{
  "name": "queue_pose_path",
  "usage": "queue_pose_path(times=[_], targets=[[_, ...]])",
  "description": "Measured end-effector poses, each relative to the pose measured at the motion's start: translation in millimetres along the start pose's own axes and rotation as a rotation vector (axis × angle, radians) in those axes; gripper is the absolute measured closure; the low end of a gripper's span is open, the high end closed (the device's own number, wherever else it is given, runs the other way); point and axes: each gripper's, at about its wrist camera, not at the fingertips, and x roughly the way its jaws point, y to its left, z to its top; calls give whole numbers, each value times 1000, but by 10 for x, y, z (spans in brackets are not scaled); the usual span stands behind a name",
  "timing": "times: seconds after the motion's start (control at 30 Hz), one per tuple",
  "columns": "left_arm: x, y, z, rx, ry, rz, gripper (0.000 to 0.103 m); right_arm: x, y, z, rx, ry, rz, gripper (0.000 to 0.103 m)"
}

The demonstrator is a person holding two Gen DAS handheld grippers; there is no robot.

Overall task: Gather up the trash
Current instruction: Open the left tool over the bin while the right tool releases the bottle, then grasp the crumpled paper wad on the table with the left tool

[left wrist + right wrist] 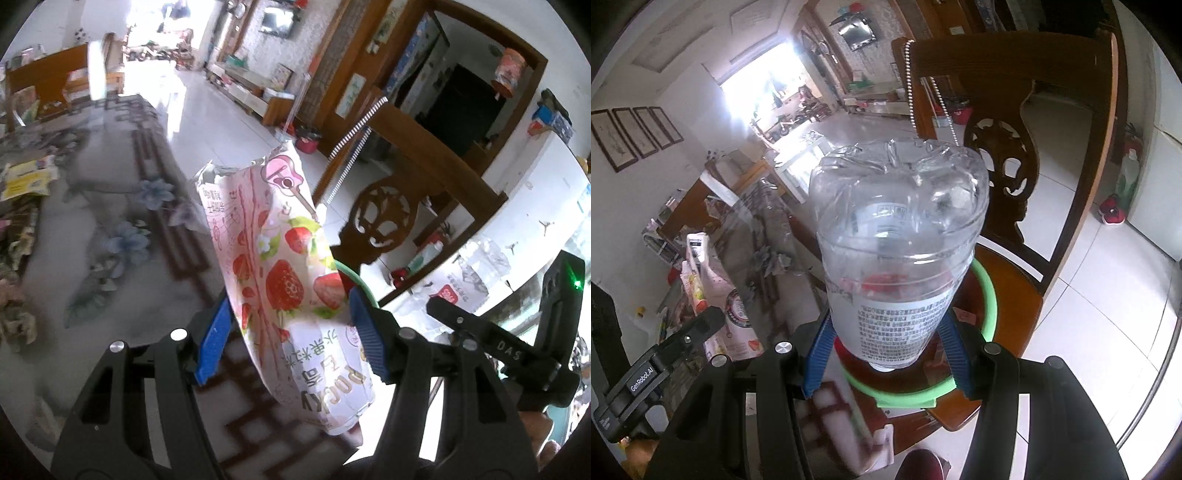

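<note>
"GenRobot.AI" on left tool; "DAS" on right tool.

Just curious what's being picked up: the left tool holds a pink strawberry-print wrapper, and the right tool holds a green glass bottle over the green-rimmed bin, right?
Nearly. In the right wrist view the right tool holds a clear plastic bottle, not green glass. The pink strawberry-print wrapper and the green-rimmed bin are as you say.

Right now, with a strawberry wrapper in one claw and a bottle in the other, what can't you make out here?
- Green-rimmed bin, right wrist view: the plastic bottle hides its inside.
- Same bin, left wrist view: only a green sliver shows behind the strawberry wrapper.
- Bottle's neck end: hidden between the right claw pads.
- Tablecloth near the left claw: motion blurred.
- Wrapper's small print: too small.
</note>
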Motion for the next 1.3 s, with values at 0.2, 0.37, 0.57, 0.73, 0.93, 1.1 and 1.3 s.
queue_pose_path(times=[0.2, 0.37, 0.57, 0.73, 0.93, 1.1, 1.3], targets=[[238, -126, 43, 48, 47, 25, 34, 93, 5, 58, -12, 20, 4, 46], [129, -36, 4, 26, 7, 23, 16, 124, 71, 89, -28, 19, 15, 28], [-86, 274, -123, -27, 6, 75, 16, 30, 316, 86, -2, 35, 135, 28], [-379, 808, -241, -138, -34, 212, 16, -8, 779, -2, -63, 56, 255, 21], [-768, 1718, -327, -334, -78, 419, 16, 102, 1128, -171, -164, 96, 238, 20], [-781, 2191, -399, -450, -40, 457, 17, 215, 1025, -173, -105, 167, 242, 20], [-535, 2450, -372, -459, 58, 410, 54, 195, 1155, -226, -178, 168, 206, 20]])
